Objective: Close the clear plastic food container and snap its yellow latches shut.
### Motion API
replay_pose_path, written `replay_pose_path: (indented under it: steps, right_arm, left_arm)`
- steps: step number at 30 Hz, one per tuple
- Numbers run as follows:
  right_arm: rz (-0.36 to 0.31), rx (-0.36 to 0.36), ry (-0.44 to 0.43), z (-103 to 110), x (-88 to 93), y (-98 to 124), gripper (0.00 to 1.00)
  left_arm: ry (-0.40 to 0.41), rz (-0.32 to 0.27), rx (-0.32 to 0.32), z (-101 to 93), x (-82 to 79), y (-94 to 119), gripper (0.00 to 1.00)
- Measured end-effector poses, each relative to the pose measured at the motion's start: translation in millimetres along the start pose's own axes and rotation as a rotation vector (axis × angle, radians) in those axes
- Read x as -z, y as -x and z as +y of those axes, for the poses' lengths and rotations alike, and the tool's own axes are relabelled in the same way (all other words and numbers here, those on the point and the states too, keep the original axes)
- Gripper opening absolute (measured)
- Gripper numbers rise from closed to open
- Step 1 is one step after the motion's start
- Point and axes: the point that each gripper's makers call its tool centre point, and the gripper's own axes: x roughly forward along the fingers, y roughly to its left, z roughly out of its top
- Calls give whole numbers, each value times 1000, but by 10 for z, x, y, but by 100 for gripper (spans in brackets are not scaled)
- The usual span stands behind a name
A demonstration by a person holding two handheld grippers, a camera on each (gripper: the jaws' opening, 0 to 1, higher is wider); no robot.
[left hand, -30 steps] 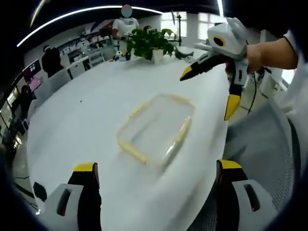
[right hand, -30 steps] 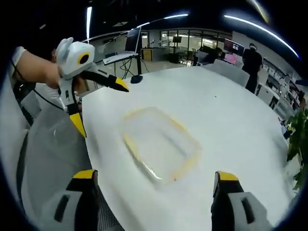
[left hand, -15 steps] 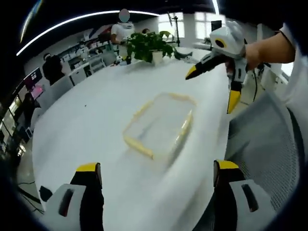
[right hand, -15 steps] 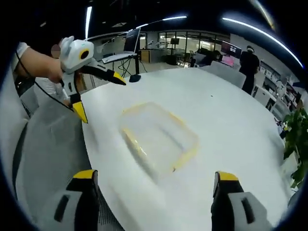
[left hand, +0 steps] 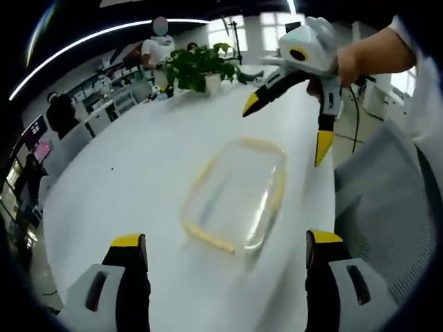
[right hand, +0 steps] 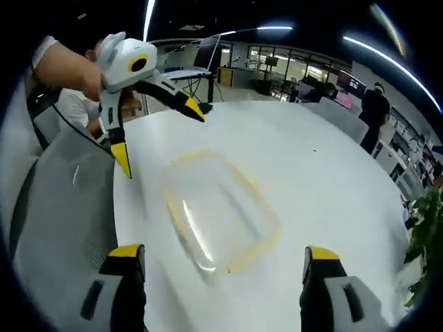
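We hold the left gripper point(right hand: 156, 128) and the right gripper point(left hand: 285, 128) wide open and empty above a white table point(left hand: 124, 173). The clear container point(left hand: 235, 194) with yellow latches point(left hand: 208, 238) lies mid-frame; blur hides whether any latch is snapped, so closing seems ahead.

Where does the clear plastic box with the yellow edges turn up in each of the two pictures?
Left gripper view: the clear plastic box with yellow edges lies mid-picture on the white table.
Right gripper view: the box lies mid-picture, slightly left.
Shared landmark: the green potted plant, top centre in the left gripper view and right edge in the right gripper view.
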Motion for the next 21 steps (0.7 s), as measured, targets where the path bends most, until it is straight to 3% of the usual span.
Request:
replay_pose_path:
  steps: [6,13,21]
  right_arm:
    - [-4,-12,-14,-63,-27,-56,93]
    - [0,-24,-13,-58,19,-126,91]
    - [3,-42,-6,-70,-8,-181,88]
  left_arm:
    - [5,-3,20,21,-33,-64,91]
    - [-32,25,33,61,49,-135,88]
    - [-21,9,45,67,-7,-207,85]
